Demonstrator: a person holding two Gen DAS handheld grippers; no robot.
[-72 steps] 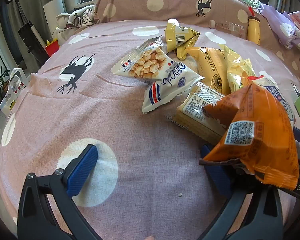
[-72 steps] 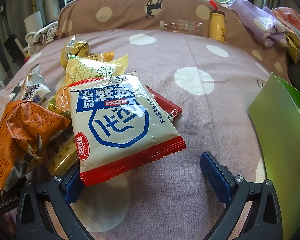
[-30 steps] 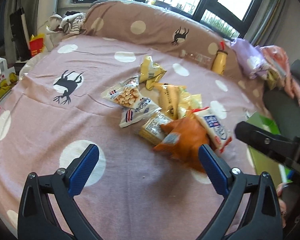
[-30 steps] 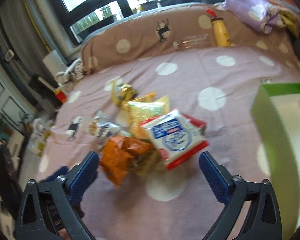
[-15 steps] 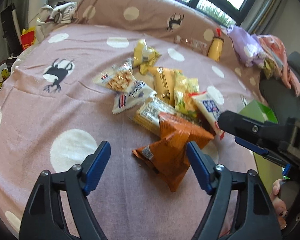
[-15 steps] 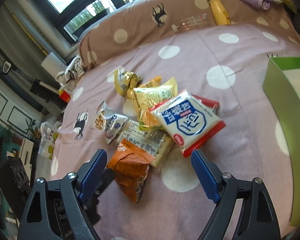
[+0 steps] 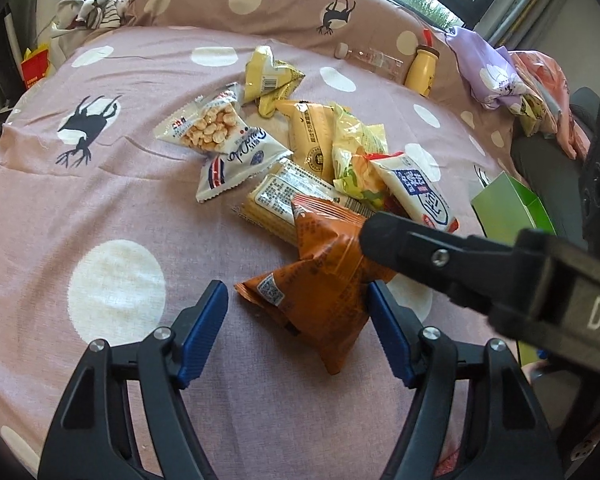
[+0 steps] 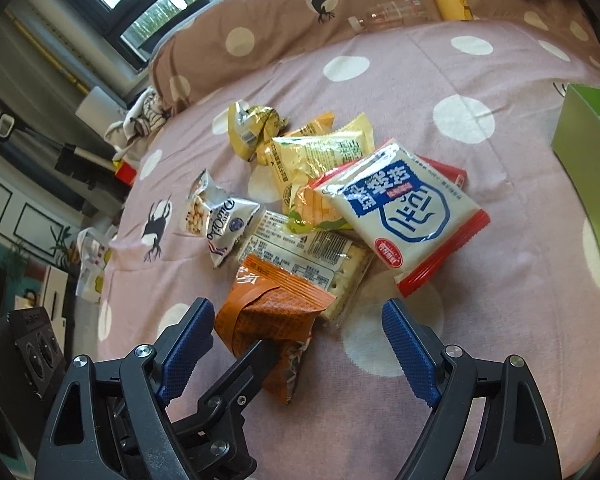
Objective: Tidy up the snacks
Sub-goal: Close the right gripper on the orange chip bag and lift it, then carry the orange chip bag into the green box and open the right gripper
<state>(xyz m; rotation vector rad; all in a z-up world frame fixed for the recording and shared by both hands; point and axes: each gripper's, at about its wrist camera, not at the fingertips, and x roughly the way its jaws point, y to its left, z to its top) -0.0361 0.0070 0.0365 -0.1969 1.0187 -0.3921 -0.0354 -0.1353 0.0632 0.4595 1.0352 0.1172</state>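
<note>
An orange snack bag [image 7: 324, 280] lies at the near edge of a pile of snacks on the pink dotted bedspread [image 7: 112, 208]. My left gripper [image 7: 296, 320] straddles it and its jaws are closing. The right pad touches the bag's side; the left pad stands just clear of its corner. My right gripper [image 8: 298, 348] is open around the same orange bag [image 8: 272, 316], with one left-gripper finger [image 8: 256, 364] lying across it. Behind are a cracker pack [image 8: 300, 248] and a white-and-blue packet [image 8: 404, 216]. A green box [image 8: 580, 136] stands at the right.
Yellow packets [image 7: 272, 76] and a peanut bag [image 7: 204, 128] lie farther back in the pile. A yellow bottle [image 7: 420, 68] and a clear bottle [image 7: 372, 58] rest against the dotted bolster. Purple cloth [image 7: 488, 68] is heaped at the far right. The green box [image 7: 504, 208] sits beyond the pile.
Both grippers have come down and closer to the pile, and the orange bag now sits between their fingers. The left jaws have narrowed around it; the right jaws narrowed slightly.
</note>
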